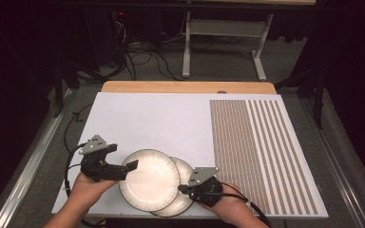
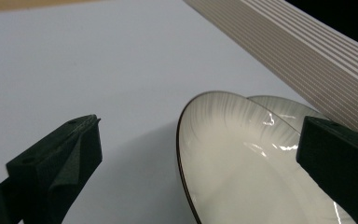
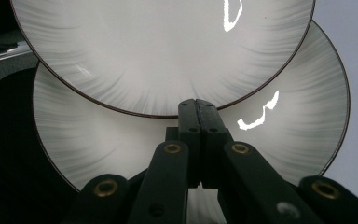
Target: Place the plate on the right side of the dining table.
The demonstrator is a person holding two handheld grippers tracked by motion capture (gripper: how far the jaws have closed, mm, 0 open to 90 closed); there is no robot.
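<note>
Two stacked plates sat at 6 o'clock on the board: top plate (image 1: 148,179) overlapped btm plate (image 1: 183,187); R gripper (image 3: 198,105) jaws were seen shut, pressed at the top plate's rim, nothing held; L gripper (image 1: 132,165) jaws spread wide, one over the top plate's 9 o'clock rim. Risk: top plate could be pushed off/clinked if nudged; striped mat (image 1: 261,156) lay at 3 o'clock, no obstruction.

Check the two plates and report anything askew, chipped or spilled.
The upper plate sits off-centre on the lower plate, shifted toward the left tongs, so they overlap rather than stack squarely. In the left gripper view it looks tilted, but that isn't certain. The right tongs are shut at its edge. No chips or spills show.
</note>
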